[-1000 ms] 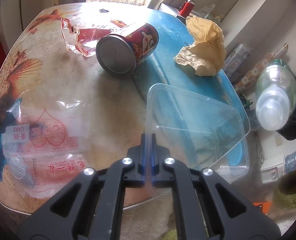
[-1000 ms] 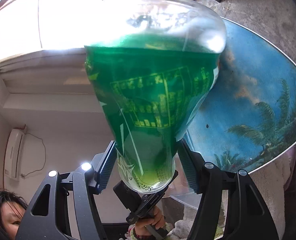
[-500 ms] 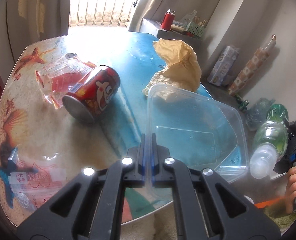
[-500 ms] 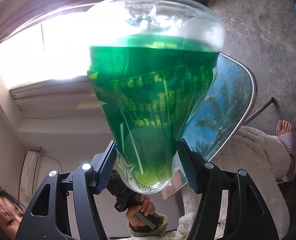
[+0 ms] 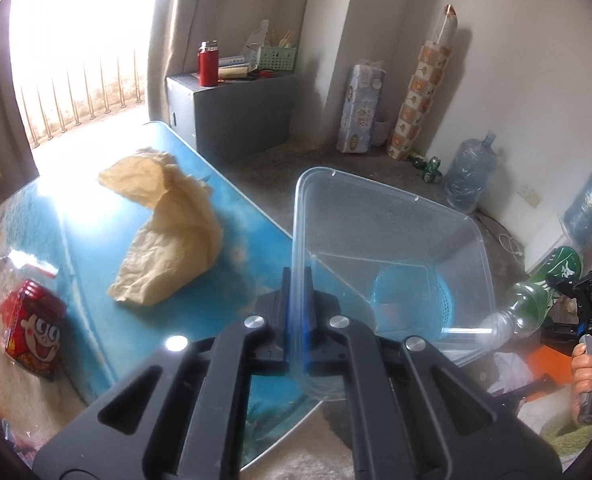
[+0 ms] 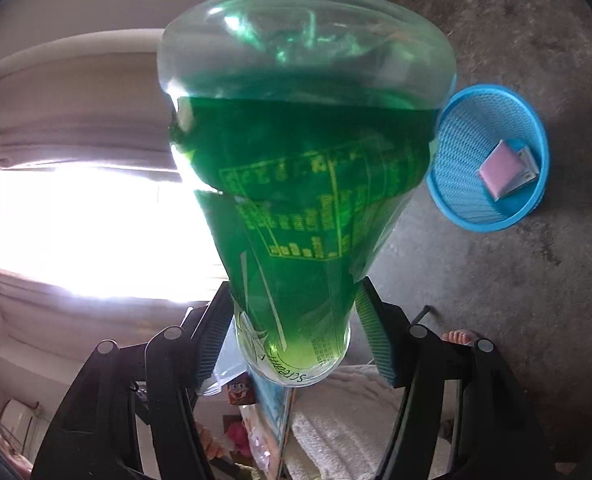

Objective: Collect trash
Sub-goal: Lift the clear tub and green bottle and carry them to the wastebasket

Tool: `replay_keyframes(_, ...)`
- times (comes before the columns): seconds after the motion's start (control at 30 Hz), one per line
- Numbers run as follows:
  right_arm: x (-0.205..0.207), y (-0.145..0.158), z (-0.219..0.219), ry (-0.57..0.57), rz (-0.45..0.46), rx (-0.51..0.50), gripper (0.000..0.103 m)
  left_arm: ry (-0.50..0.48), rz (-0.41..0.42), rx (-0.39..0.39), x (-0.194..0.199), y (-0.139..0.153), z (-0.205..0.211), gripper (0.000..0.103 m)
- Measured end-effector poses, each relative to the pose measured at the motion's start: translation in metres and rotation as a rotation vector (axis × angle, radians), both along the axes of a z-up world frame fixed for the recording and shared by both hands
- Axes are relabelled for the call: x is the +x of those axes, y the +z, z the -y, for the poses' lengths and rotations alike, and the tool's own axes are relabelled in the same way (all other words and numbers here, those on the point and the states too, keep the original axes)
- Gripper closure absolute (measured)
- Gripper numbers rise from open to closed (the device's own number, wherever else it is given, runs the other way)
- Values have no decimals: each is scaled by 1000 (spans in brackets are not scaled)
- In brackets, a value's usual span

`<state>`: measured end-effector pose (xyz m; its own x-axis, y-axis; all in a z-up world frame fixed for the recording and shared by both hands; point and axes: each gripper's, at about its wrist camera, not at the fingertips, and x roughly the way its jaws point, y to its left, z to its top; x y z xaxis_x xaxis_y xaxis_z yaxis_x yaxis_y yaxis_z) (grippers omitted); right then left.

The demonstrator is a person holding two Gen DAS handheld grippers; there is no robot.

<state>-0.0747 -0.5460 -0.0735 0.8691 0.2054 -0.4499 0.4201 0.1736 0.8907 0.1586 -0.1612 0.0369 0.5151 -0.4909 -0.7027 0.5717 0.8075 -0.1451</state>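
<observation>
My left gripper [image 5: 296,312] is shut on the rim of a clear plastic container [image 5: 396,240], held out past the edge of the blue table [image 5: 256,248]. Crumpled tan paper [image 5: 168,232] and a red can [image 5: 32,336] lie on the table. A blue mesh basket [image 5: 442,300] shows through the container. My right gripper [image 6: 296,328] is shut on a green plastic bottle [image 6: 304,200], held aloft with its base away from the camera. In the right wrist view the blue basket [image 6: 476,228] stands on the floor to the right, with a pink packet [image 6: 504,172] inside. The bottle [image 5: 536,296] also appears at the right in the left wrist view.
A grey cabinet [image 5: 236,116] stands behind the table, with tissue packs [image 5: 360,116] and a water jug [image 5: 472,176] along the wall. A white rug [image 6: 336,412] lies by the table. A hand [image 5: 588,364] holds the right gripper's handle. A bare foot [image 6: 460,336] rests on the concrete floor.
Both hands swung away from the table toward the floor. The container rose and moved past the table's edge. The blue basket came into the right wrist view beside the bottle.
</observation>
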Motion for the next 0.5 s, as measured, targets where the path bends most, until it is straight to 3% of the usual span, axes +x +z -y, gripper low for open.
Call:
replay_keyframes(0.23,-32,-20,26,-128,-135,-77,42,-209,18,118,-12,-18,130,101)
replay_keyframes(0.37,-40,-34,32,-166,-198,-92,42,-280,11,248,-18,-63,201,100)
replay_keyframes(0.5,-51,-45,40,-190,-248,-105,42,-314,-21,319,-18,-113,256,100)
